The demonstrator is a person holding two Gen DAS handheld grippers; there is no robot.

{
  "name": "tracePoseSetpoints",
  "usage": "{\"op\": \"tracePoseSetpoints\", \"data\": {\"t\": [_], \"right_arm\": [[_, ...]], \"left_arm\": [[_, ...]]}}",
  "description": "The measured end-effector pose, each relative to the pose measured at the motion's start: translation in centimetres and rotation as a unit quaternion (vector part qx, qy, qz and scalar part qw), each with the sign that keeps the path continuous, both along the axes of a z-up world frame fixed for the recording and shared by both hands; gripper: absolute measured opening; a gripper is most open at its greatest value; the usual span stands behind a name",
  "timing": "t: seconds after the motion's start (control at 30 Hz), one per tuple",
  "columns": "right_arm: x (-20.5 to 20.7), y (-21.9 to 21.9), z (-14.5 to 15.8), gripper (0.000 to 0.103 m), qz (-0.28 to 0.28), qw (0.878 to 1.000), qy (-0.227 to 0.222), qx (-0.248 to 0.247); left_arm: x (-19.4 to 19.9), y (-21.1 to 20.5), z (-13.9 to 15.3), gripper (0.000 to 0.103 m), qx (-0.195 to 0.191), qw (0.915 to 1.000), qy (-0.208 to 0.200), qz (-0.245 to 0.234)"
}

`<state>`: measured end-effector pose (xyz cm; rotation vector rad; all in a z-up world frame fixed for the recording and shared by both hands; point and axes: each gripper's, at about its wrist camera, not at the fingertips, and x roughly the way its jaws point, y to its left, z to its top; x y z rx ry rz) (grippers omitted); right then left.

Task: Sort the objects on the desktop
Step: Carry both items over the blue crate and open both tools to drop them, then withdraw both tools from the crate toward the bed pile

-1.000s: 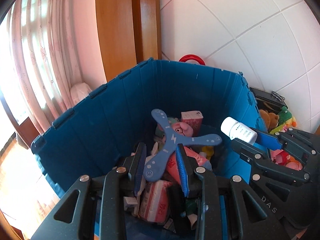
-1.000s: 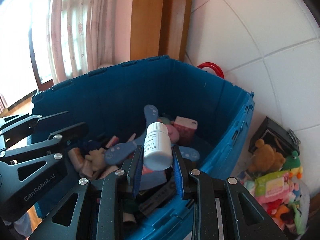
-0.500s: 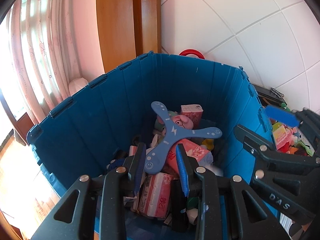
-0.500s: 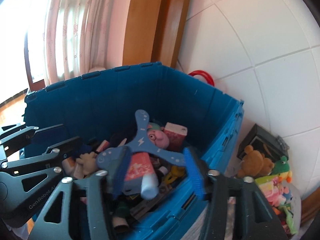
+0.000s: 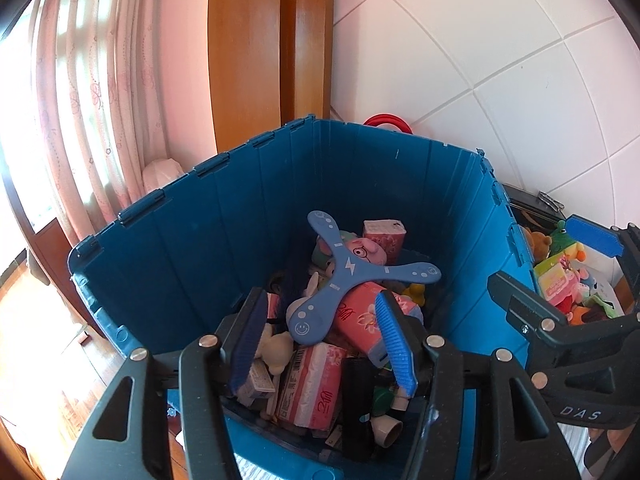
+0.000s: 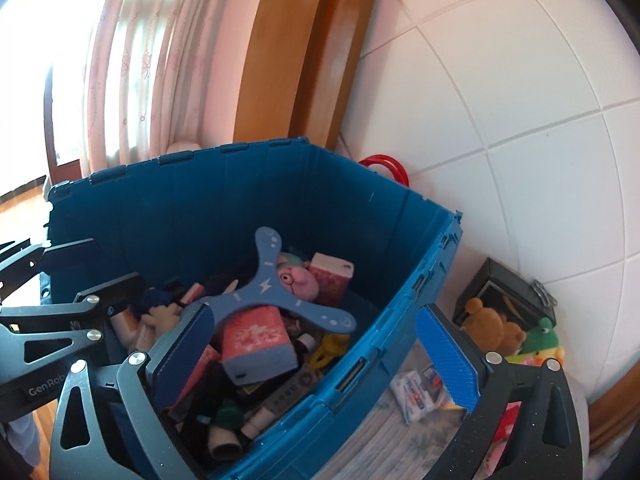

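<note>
Above the blue crate [image 5: 248, 240], both tools point down into its open top. The left tool [image 5: 324, 340] has its jaws opening, with nothing pressed between the ribbed pads; the crate's contents show through the gap. The right tool [image 6: 320, 356] has its jaws opening and spread wide, one pad over the crate interior and the other outside the crate's right wall; it carries nothing. Inside the crate, a blue three-armed boomerang [image 5: 344, 276] lies on top of the pile, resting across a pink pig toy [image 5: 366, 252] and a pink tissue pack [image 5: 360, 316]. A small pink box [image 5: 384, 236] stands behind the pig toy, near the far wall. Further packets and dark items fill the crate floor below. To the right of the crate, outside it, soft toys are heaped against the tiled wall [image 6: 520, 100], among them a brown bear [image 6: 492, 328] and a green frog [image 6: 544, 336]. A pink curtain [image 5: 92, 100] hangs at the left.
</note>
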<state>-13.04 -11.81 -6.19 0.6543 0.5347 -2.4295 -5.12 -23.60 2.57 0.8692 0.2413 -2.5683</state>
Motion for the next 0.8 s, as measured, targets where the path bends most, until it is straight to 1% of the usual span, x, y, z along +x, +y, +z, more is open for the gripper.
{"op": "tracePoseSetpoints", "data": {"t": [0.13,0.23,0.4,0.53,0.57,0.6,0.67,0.8], "right_arm": [[0.2,0.6,-0.2,0.103,0.001,1.000,-0.003,-0.003],[0.4,1.9,-0.1,0.103,-0.002,1.000,-0.006,-0.013],[0.4,5.8,0.5,0.103,-0.023,0.999,-0.007,-0.042],[0.0,10.4,0.9,0.103,-0.054,0.996,-0.007,-0.066],[-0.1,11.8,0.9,0.103,-0.064,0.995,-0.007,-0.071],[-0.3,13.3,0.9,0.103,-0.077,0.994,-0.007,-0.076],[-0.7,16.5,0.7,0.103,-0.103,0.991,-0.007,-0.082],[-1.5,23.1,-0.2,0.103,-0.157,0.983,-0.013,-0.089]], "left_arm": [[0.5,0.6,0.4,0.055,-0.004,1.0000,0.009,-0.001],[0.7,1.7,0.9,0.055,-0.009,0.9998,0.017,-0.003],[1.0,4.8,2.2,0.055,-0.023,0.9987,0.041,-0.022],[0.3,8.9,3.5,0.056,-0.042,0.9958,0.061,-0.054],[0.0,10.1,3.8,0.059,-0.045,0.9948,0.065,-0.064],[-0.3,11.4,4.0,0.065,-0.047,0.9936,0.070,-0.075],[-1.0,13.8,4.2,0.071,-0.052,0.9912,0.078,-0.093],[-2.6,19.1,4.0,0.071,-0.053,0.9853,0.084,-0.139]]}}
